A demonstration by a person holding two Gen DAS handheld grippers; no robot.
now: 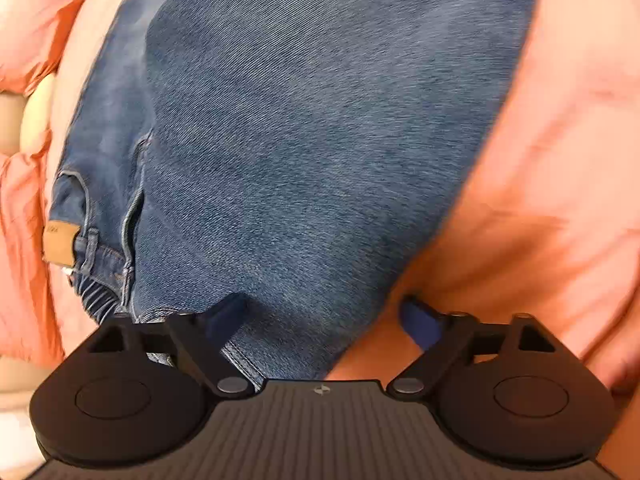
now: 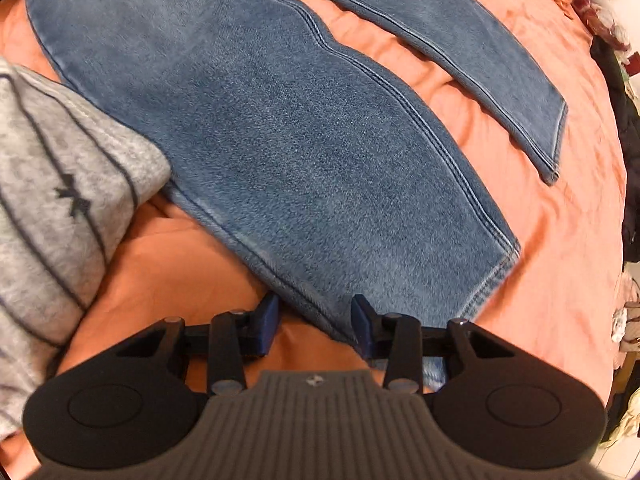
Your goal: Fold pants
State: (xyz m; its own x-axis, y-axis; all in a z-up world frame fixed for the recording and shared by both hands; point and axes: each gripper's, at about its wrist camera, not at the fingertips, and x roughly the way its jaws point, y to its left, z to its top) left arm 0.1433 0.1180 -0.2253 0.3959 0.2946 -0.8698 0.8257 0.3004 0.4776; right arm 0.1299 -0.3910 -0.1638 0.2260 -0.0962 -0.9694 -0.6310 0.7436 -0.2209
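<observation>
Blue jeans lie flat on an orange bedcover. The left wrist view shows their waist end, with a tan leather patch and an elastic waistband at the left. My left gripper hangs open and wide just above the denim's near edge, one finger over the denim and the other over the cover. In the right wrist view both legs are spread out: the near leg and the far leg. My right gripper stands partly open astride the near leg's side edge, close to its hem. The cloth between the fingers lies flat, not pinched.
A grey striped knit garment lies on the bedcover left of the near leg. Assorted dark and patterned clutter sits past the bed's right edge. A puffy orange fold rises left of the waist.
</observation>
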